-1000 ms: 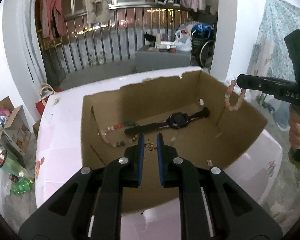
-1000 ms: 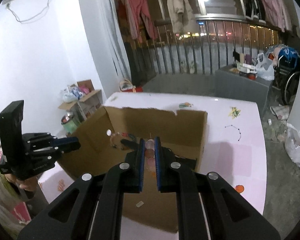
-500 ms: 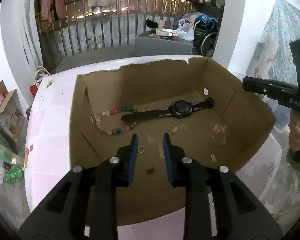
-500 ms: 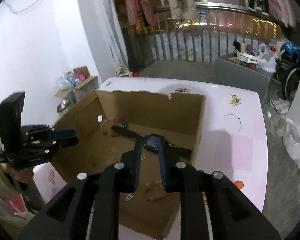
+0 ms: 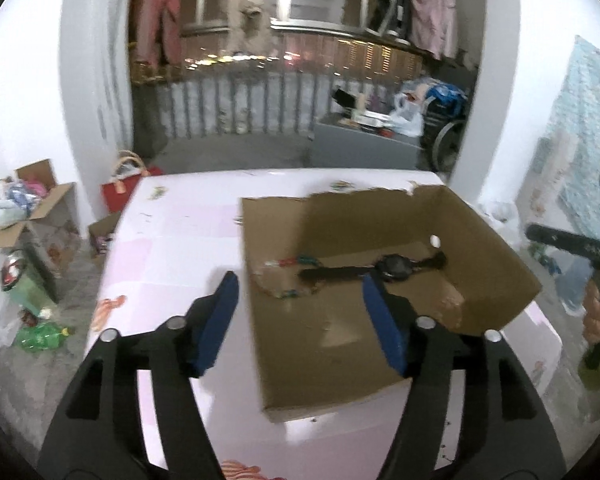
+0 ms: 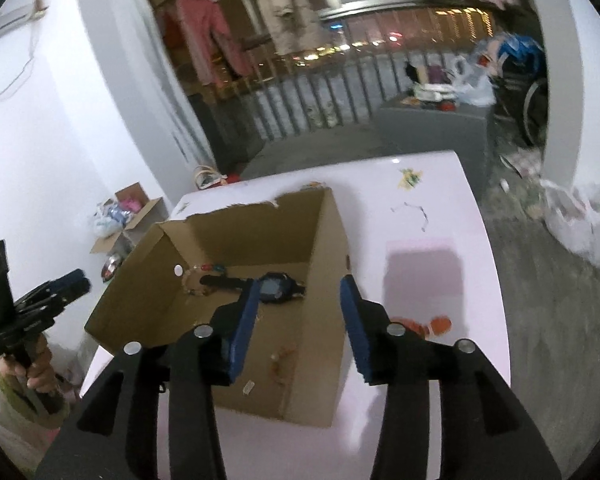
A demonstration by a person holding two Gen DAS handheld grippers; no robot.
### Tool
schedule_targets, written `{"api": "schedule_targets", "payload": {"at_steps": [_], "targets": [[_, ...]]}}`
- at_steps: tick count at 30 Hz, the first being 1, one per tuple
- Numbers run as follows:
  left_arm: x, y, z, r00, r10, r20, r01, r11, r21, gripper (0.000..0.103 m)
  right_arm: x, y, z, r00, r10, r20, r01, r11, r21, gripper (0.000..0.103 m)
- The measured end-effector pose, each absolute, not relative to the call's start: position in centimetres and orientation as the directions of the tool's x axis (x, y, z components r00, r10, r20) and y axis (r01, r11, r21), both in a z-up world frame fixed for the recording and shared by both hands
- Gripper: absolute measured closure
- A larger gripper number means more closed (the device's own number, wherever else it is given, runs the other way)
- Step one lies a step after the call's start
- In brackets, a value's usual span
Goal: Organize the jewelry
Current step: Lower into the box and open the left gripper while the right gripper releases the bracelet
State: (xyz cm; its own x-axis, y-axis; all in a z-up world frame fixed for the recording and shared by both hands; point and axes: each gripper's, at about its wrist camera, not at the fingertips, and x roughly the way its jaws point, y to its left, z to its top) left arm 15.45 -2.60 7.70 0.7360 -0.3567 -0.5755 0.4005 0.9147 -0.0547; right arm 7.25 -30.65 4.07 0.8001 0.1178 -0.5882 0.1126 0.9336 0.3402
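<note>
An open cardboard box (image 5: 484, 240) (image 6: 328, 240) sits on the pink table (image 5: 172, 240). In it lie a black watch (image 5: 392, 266) (image 6: 274, 286), a string of coloured beads (image 5: 288, 262) (image 6: 198, 280) and a pale pink bead bracelet (image 5: 446, 300) (image 6: 282, 356). My left gripper (image 5: 300, 320) is open wide and empty, above the box's near left corner. My right gripper (image 6: 298, 324) is open wide and empty, above the box's right wall. A thin dark necklace (image 6: 414, 212) lies on the table to the right of the box.
A small yellow-green piece (image 6: 410, 176) lies near the table's far edge. Stickers (image 5: 110, 306) (image 6: 436, 324) mark the tabletop. Cardboard boxes and bottles (image 5: 24, 208) stand on the floor at left. A railing and hanging clothes are behind.
Both grippers opened wide and pulled back and up from the box. The right let go of the pink bracelet, which now lies in the box. The left view swung left.
</note>
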Motion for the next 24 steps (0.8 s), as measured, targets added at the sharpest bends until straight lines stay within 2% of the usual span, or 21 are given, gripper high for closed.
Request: {"api": "schedule_targets", "payload": {"at_steps": [1,6,9,15,20,24], "targets": [[15.1,-2.3,7.7,0.75,-0.335,-0.571,0.379,0.924,-0.044,0.032,7.0,-30.7,3.9,0.8,0.105,-0.59,0.125,0.933,0.336,0.057],[14.2,-1.4,6.6,0.739,-0.323,-0.591,0.347,0.935,-0.077,0.025,6.3,-30.2,2.4,0.796,0.124,-0.593,0.149,0.908,0.391,0.056],[14.0,-1.1,5.4,0.715,-0.334,-0.615,0.337,0.934,-0.116,0.024,6.3,-29.6,2.1,0.785,0.104,-0.611,0.168,0.913,0.371,0.056],[14.7,-0.5,3.4,0.668,-0.351,-0.656,0.297,0.934,-0.198,0.024,7.4,-29.3,-0.1,0.711,0.141,-0.689,0.252,0.863,0.437,0.056],[15.0,-0.9,2.7,0.616,-0.437,-0.656,0.327,0.899,-0.292,0.024,7.8,-29.1,-1.1,0.671,0.202,-0.714,0.259,0.838,0.48,0.056],[15.3,-2.3,2.4,0.607,-0.423,-0.673,0.33,0.904,-0.271,0.023,7.9,-28.8,-1.0,0.652,0.205,-0.73,0.26,0.844,0.469,0.056]]}}
